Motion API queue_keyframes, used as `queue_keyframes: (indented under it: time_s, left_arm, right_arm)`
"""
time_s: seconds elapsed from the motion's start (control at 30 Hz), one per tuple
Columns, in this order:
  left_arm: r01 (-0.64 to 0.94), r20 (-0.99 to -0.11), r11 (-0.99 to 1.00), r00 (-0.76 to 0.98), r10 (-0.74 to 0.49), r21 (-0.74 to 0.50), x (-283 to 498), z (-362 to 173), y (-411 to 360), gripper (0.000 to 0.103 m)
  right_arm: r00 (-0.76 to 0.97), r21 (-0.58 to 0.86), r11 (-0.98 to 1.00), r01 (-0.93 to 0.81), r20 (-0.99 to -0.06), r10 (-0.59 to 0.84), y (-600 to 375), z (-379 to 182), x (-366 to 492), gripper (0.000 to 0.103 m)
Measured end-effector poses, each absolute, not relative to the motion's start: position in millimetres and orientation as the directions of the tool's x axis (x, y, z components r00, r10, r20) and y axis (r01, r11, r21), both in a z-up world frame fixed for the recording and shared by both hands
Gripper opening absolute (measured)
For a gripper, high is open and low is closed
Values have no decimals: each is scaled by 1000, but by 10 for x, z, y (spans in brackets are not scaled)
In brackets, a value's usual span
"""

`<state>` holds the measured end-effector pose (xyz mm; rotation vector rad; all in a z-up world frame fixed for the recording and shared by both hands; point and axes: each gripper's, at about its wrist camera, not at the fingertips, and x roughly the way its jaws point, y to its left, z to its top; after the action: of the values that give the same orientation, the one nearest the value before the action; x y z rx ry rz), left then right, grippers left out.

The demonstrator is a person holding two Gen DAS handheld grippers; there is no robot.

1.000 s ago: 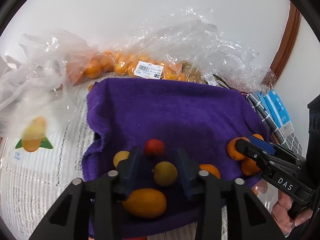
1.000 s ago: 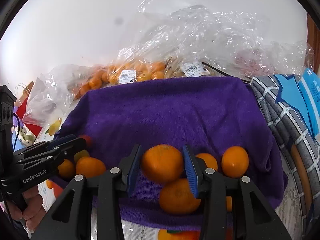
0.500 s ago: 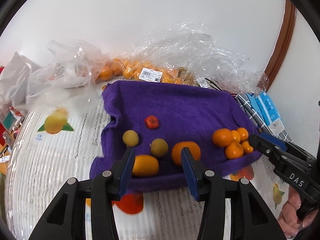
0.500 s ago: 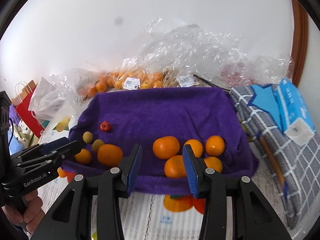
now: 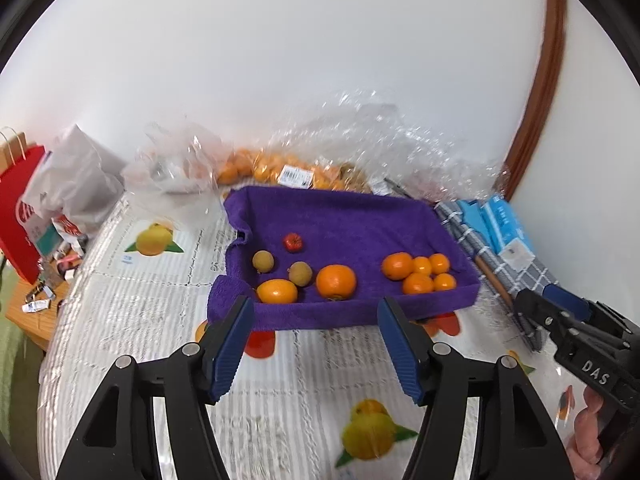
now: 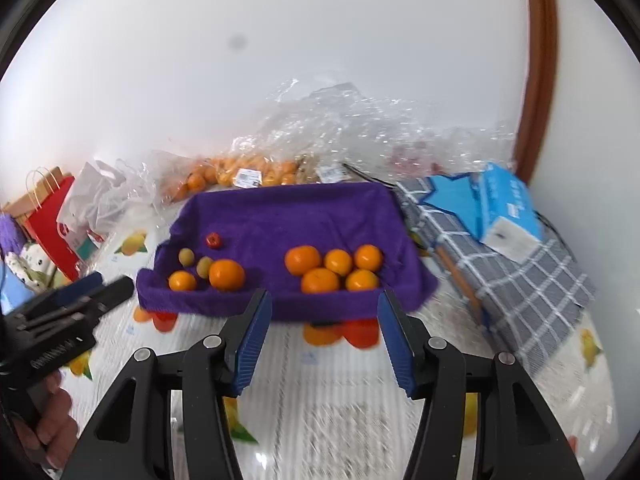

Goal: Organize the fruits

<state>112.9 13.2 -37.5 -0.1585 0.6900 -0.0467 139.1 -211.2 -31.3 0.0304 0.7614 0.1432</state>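
Both the left gripper (image 5: 316, 336) and the right gripper (image 6: 324, 330) hang wide apart and empty before the purple towel (image 5: 348, 216), where the fruits lie sorted, the oranges (image 5: 418, 272) grouped on its right side, so I judge it best to withdraw without touching the towel.

fuzzy matt purple towel-cloth tray (image 5: 344, 216) | smooth glossy round orange fruits (image 5: 418, 272) on it | crinkled shiny clear plastic bags (image 5: 392, 148) behind it | woven grey checked cloth (image 6: 520, 276) to its right | black matt plastic left gripper (image 5: 316, 344), ribbed blue pads (image 5: 232, 344)

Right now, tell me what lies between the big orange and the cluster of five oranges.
Only bare purple towel, seen in both views.
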Motion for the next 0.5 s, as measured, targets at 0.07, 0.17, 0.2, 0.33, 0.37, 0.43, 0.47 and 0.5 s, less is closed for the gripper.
queue_keyframes:
  time_s: [0.07,0.17,0.2,0.33,0.37,0.43,0.47,0.5]
  left_arm:
    - [-12,-607,989,791,-81,-148,965,-294,83,71]
    - [-18,-571,994,819,-45,-104,747,-189,-12,80]
    - [-20,-565,996,825,-36,-91,686,-163,-41,81]
    - [-24,-546,997,838,-23,-79,459,-69,-104,82]
    - [-27,-537,996,843,-22,-83,396,-40,-107,85]
    - [-26,-527,996,849,-25,-88,314,-5,-110,87]
    - [-26,-525,996,851,-24,-88,273,13,-116,87]
    - [-28,-521,996,853,-23,-88,235,27,-122,87]
  right_arm:
    - [723,69,992,-109,-679,127,-2154,-274,1261,59]
    - [764,67,992,-109,-633,127,-2247,-169,967,73]
    - [771,69,992,-107,-624,127,-2272,-144,897,79]
    - [798,76,992,-102,-589,128,-2382,-37,623,90]
    - [801,78,992,-97,-586,125,-2403,-20,580,91]
    - [803,88,992,-87,-583,122,-2452,14,496,93]
    - [803,90,992,-85,-583,121,-2471,25,461,94]
    - [802,89,993,-80,-585,117,-2490,34,424,95]
